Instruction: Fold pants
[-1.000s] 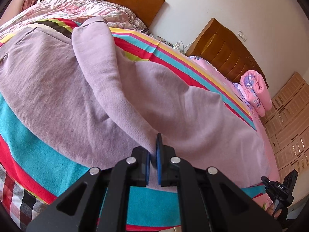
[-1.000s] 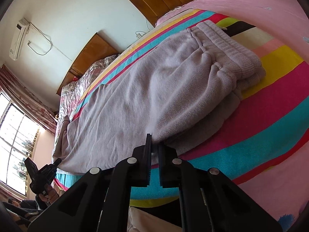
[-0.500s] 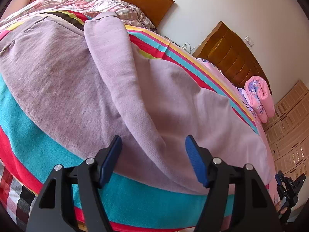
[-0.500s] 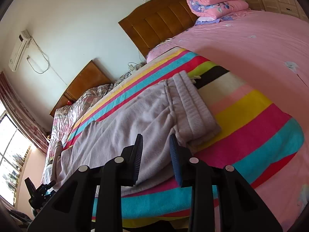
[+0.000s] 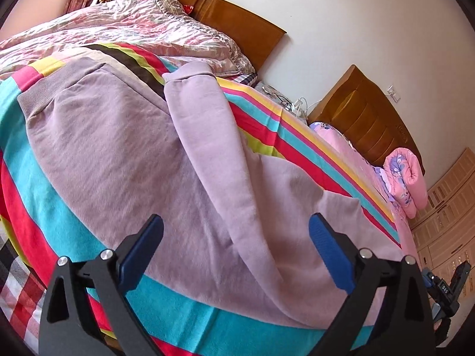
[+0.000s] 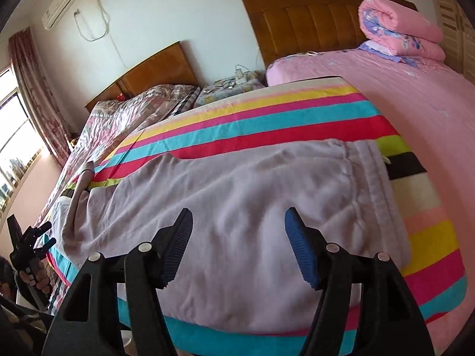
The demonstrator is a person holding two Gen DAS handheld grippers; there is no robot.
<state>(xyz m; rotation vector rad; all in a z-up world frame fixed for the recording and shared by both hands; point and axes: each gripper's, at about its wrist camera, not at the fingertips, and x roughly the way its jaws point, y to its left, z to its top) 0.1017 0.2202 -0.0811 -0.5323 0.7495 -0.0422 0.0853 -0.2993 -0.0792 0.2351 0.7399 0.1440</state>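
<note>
Claws both stand wide apart, holding nothing. The left gripper (image 5: 236, 246) hangs over the lilac pants (image 5: 142, 154), its blue pads (image 5: 139, 252) spread to either side of a leg that lies folded back across the garment, and neither pad touches the cloth as far as I can see. The right gripper (image 6: 239, 243) is just as spread above the waistband end of the pants (image 6: 237, 201), which lie flat on the striped blanket (image 6: 267, 112) covering the bed. A rolled pink quilt (image 6: 397, 26) sits by the wooden headboard (image 6: 305, 26) beyond.
</note>
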